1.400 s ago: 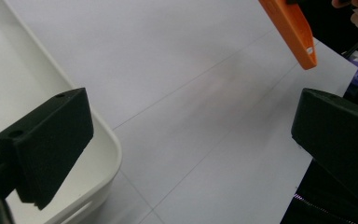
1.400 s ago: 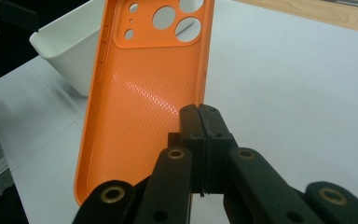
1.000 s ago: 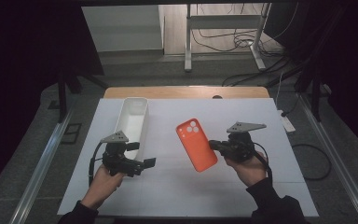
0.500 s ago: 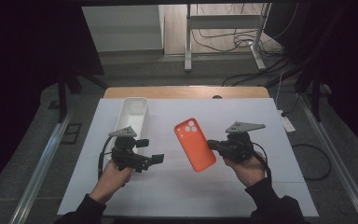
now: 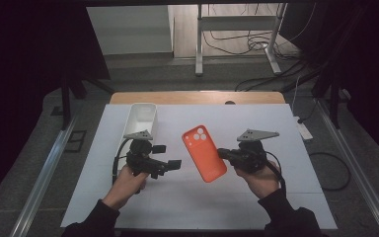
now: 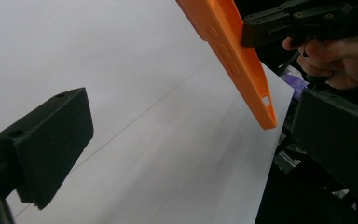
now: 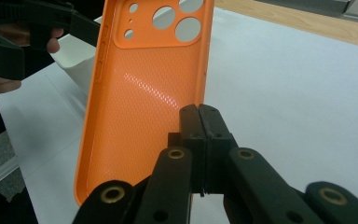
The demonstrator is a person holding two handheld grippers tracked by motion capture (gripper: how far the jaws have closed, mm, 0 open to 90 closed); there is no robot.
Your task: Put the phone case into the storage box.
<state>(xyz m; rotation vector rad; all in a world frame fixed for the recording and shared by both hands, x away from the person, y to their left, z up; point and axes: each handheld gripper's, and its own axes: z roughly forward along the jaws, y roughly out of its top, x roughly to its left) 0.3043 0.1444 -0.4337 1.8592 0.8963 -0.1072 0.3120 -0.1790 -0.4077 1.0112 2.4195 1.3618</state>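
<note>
A: R gripper [image 5: 223, 154] state?
B: Jaws pressed together on the long edge of the case [image 5: 205, 153]. In the right gripper view the pads meet on the rim, case [image 7: 140, 107] upright in front, camera holes at top.

A: Where's the case?
B: Off the sheet [image 5: 276, 128], mid-table, between the two grippers. Lower corner [image 6: 268, 122] hangs over the sheet's near edge in the left gripper view.

A: L gripper [image 5: 170, 157]?
B: Jaws spread, nothing between. Points at the case, near but apart from its free long edge. Both pads [image 6: 51, 140] in the left gripper view w/ bare sheet in the gap.

A: Room to move?
B: Sheet open in front of and behind the case, also on the right. Tray [image 5: 140, 118] sits at far left, just behind the L gripper, well apart from the case. Wood table edge [image 5: 197, 97] beyond the sheet's far side.
</note>
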